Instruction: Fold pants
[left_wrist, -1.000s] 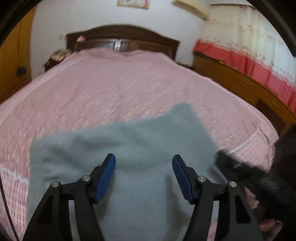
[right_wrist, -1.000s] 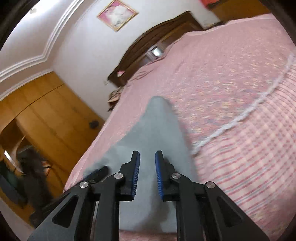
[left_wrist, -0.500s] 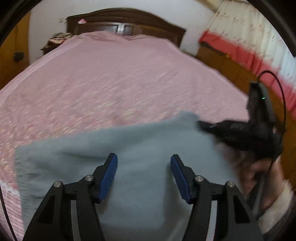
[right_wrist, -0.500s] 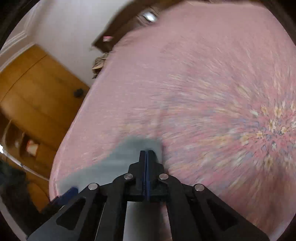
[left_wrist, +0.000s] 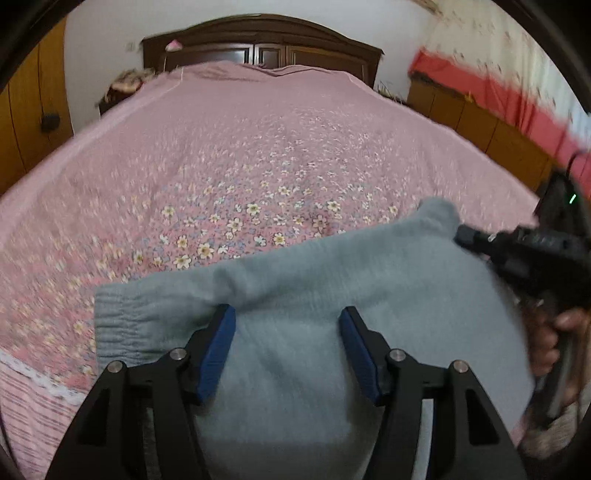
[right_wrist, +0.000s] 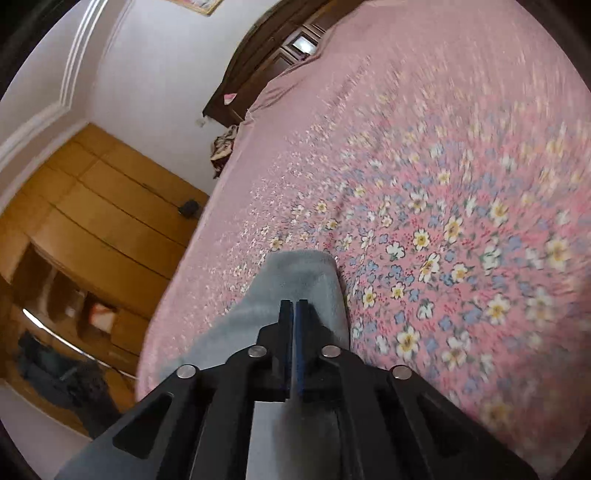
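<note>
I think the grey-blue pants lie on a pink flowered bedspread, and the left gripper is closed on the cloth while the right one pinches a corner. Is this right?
Not quite. The left gripper is not closed: in the left wrist view its blue pads stand apart over the grey-blue pants. The rest holds: the pants lie on the pink flowered bedspread, and the right gripper pinches a corner.

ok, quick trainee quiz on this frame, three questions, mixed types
1. True or false: the left gripper is shut on the pants.
2. The pants lie on: A) a wooden table B) a floral bedspread C) the floor.
3. Fill in: in the left wrist view, the pants' gathered band lies to the ___ of the left gripper.

Key: 1 false, its jaws stand open over the cloth. 2 B. 3 left.
</note>
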